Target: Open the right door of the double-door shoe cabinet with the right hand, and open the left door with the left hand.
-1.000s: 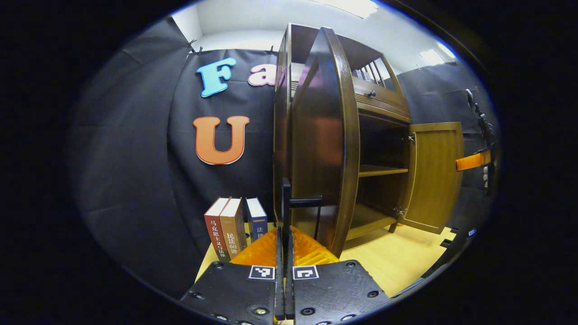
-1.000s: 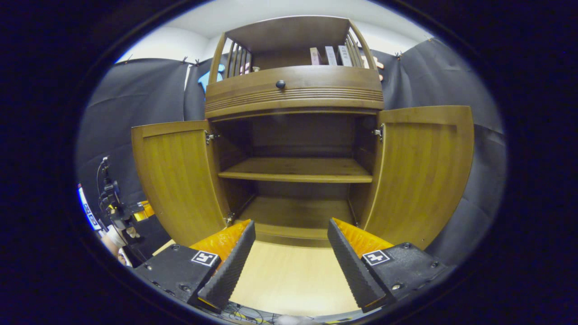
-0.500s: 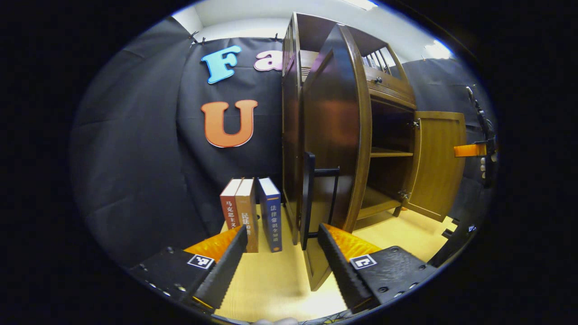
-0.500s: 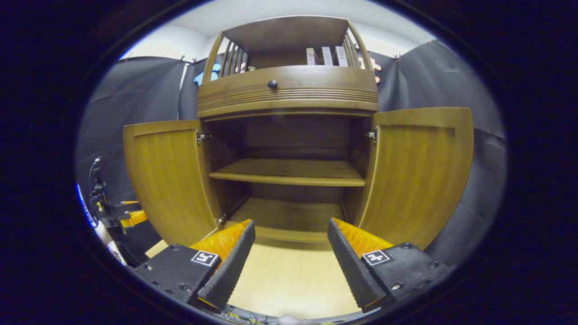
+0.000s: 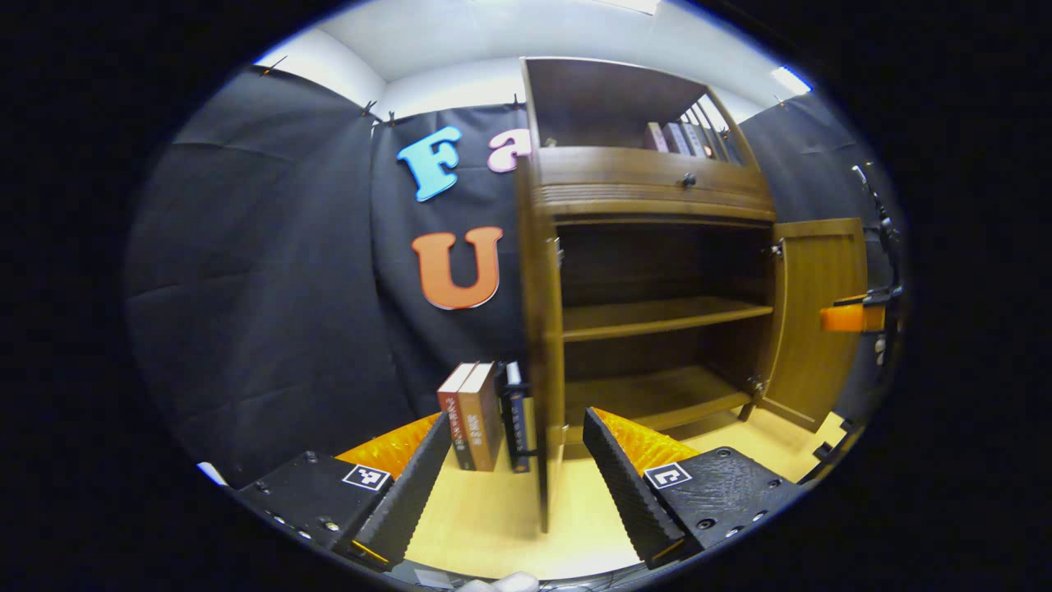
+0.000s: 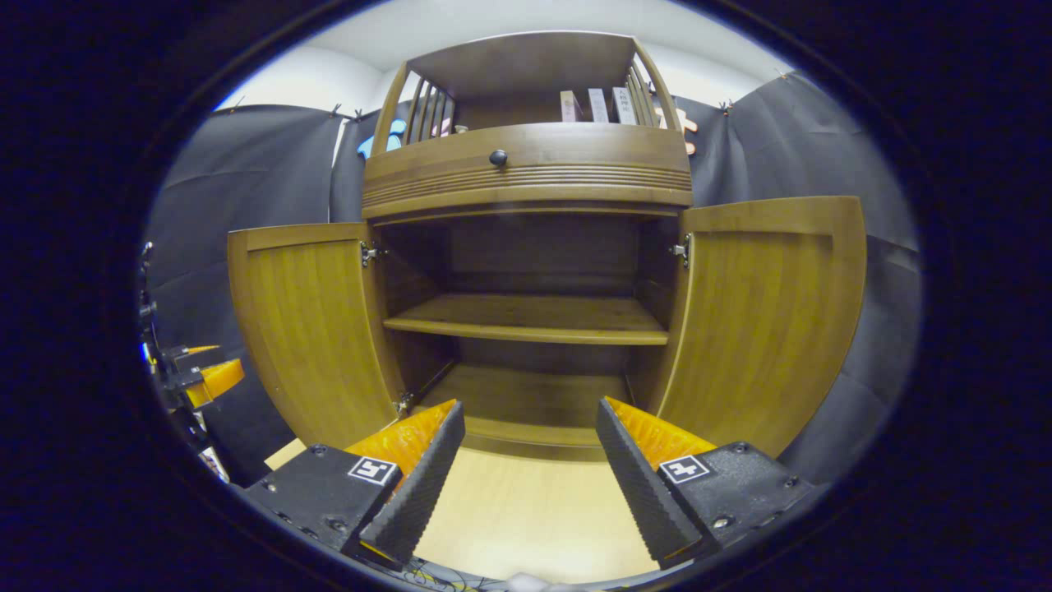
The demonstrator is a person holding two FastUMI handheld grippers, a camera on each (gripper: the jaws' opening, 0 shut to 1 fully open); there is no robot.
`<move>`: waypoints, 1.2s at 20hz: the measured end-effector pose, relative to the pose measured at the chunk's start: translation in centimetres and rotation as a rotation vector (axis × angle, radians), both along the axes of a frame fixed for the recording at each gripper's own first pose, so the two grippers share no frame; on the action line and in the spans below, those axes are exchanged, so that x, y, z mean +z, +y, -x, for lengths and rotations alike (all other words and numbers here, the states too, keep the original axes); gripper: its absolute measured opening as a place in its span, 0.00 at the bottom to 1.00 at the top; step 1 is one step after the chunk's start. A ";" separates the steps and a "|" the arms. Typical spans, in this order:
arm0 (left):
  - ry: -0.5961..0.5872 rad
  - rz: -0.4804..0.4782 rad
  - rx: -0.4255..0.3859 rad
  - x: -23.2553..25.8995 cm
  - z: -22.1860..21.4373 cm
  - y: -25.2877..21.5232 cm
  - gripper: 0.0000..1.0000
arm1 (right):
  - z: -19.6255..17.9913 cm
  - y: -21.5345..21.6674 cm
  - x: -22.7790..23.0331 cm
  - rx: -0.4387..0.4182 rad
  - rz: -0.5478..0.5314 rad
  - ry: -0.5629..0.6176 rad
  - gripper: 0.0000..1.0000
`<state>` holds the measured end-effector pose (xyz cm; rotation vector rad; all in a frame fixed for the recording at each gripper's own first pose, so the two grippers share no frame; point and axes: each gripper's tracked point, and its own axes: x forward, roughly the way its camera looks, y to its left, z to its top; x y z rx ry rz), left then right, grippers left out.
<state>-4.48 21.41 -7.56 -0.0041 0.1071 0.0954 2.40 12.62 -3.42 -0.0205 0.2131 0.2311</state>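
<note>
Released left door [image 5: 542,345]; left tongs [image 5: 518,469] now spread wide, empty; right tongs [image 6: 530,460] likewise.

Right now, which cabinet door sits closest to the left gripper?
The left door, seen edge-on between the left gripper fingers; the right door stands farther off.

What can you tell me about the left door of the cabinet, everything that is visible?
The left door is brown wood with a framed panel and a curved outer edge. It stands swung wide open, upright, hung on metal hinges from the cabinet. In the left gripper view it shows edge-on, with a dark handle low on its outer face. Nothing grips it.
</note>
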 end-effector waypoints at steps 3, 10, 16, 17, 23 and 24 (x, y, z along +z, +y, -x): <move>-0.002 0.010 -0.013 1.7 -1.5 -3.6 0.96 | 0.2 -1.0 0.9 -0.010 0.000 -0.017 1.00; -0.013 0.095 -0.034 2.8 -5.1 -10.1 0.96 | 1.2 -5.8 3.2 -0.114 -0.002 -0.075 1.00; -0.015 0.096 -0.081 3.2 -6.2 -13.2 0.96 | 2.4 -9.4 3.2 -0.212 -0.012 -0.083 1.00; -0.013 0.104 -0.084 3.2 -6.1 -13.6 0.96 | 2.6 -9.7 3.1 -0.223 -0.016 -0.082 1.00; -0.035 0.077 -0.099 3.5 -5.7 -15.6 1.00 | 3.0 -10.2 3.2 -0.254 -0.051 -0.103 1.00; -0.044 0.072 -0.100 3.8 -5.6 -15.7 0.87 | 3.0 -10.1 3.2 -0.255 -0.054 -0.105 0.99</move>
